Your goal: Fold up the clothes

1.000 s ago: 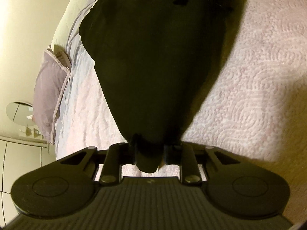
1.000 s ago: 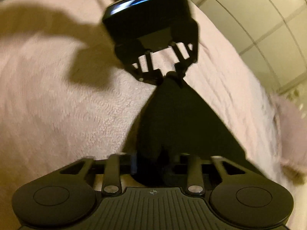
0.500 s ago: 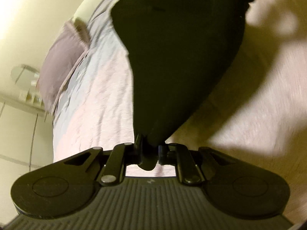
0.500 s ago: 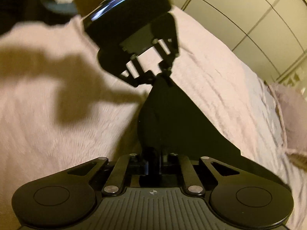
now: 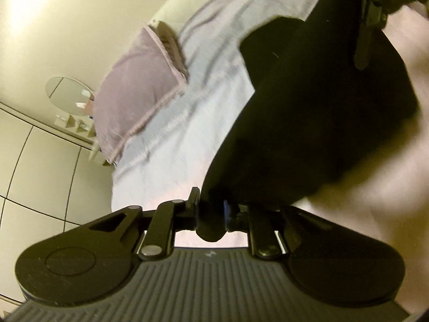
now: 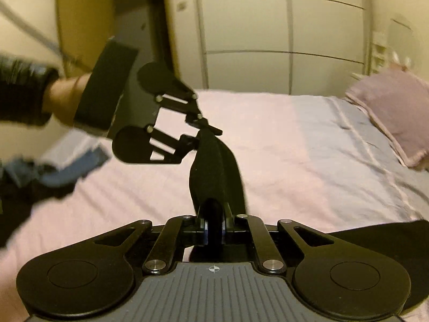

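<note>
A black garment (image 5: 321, 120) hangs above the pink bed cover (image 6: 295, 161), stretched between my two grippers. In the left wrist view my left gripper (image 5: 211, 212) has a fold of its edge between the pads; its jaws are opening slightly, with the cloth still pinched. My right gripper (image 6: 213, 225) is shut on another part of the edge. In the right wrist view the black garment (image 6: 214, 166) runs as a taut band up to the left gripper (image 6: 203, 131), held by a hand (image 6: 64, 99). The right gripper's fingers (image 5: 362, 40) show at the top right of the left view.
A mauve pillow (image 6: 394, 107) lies at the head of the bed beside a pale blue sheet (image 5: 201, 94). A pile of blue and dark clothes (image 6: 53, 171) sits at the bed's left edge. White wardrobe doors (image 6: 268, 40) stand behind. A round mirror (image 5: 68, 95) hangs on the wall.
Both grippers have risen and swung, lifting the black garment off the bed. The right gripper closed on the cloth and rolled to level. The left stays clamped on its edge.
</note>
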A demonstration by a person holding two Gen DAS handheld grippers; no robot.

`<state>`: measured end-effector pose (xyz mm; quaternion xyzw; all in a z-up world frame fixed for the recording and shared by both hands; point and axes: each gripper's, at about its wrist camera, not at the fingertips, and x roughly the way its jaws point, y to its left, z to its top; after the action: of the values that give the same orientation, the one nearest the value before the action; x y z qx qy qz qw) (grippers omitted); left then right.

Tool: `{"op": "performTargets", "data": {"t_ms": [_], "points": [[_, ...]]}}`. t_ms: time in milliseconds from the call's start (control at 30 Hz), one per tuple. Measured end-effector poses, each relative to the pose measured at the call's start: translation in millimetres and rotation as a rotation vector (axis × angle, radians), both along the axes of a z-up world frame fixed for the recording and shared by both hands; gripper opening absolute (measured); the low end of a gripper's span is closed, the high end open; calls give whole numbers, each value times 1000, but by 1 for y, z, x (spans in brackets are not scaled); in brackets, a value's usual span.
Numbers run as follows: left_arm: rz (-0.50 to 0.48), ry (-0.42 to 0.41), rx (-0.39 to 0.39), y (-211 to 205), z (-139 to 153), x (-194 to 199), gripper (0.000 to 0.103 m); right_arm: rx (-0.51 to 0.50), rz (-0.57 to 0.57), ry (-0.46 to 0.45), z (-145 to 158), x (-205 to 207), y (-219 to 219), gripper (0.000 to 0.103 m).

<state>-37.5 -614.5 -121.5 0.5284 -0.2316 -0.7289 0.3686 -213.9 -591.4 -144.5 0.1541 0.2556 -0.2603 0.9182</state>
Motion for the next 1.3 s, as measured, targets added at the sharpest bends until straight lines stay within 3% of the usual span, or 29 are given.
{"op": "performTargets", "data": {"t_ms": [200, 267, 333, 400, 533, 633, 767, 800, 833, 900, 1033, 1200, 1300], "points": [[-34, 60, 23, -96, 14, -120, 21, 157, -140, -135, 11, -128, -110, 7], [-27, 97, 37, -127, 6, -155, 30, 186, -216, -160, 0, -168, -143, 7], [15, 134, 50, -155, -4, -182, 40, 238, -297, -190, -23, -206, -178, 7], [78, 170, 97, -178, -18, -198, 39, 338, -401, -221, -62, -242, -210, 7], [129, 181, 227, -181, -51, -201, 39, 597, -618, -280, -133, -294, -241, 28], [140, 139, 310, -167, -79, -194, 39, 642, -659, -388, -142, -308, -233, 33], [193, 139, 408, -162, -110, -184, 39, 662, -686, -442, -146, -302, -221, 35], [208, 150, 426, -163, -114, -183, 39, 673, -703, -449, -147, -301, -218, 33], [221, 161, 443, -165, -118, -182, 39, 694, -723, -457, -151, -301, -219, 19], [225, 201, 462, -174, -118, -186, 39, 724, -734, -462, -149, -302, -221, 13], [227, 366, 490, -218, -107, -199, 39, 689, -679, -407, -146, -299, -233, 12], [248, 417, 627, -277, -130, -225, 37, 675, -650, -386, -146, -305, -232, 11], [277, 442, 741, -292, -146, -225, 19, 693, -663, -417, -152, -311, -229, 11]]}}
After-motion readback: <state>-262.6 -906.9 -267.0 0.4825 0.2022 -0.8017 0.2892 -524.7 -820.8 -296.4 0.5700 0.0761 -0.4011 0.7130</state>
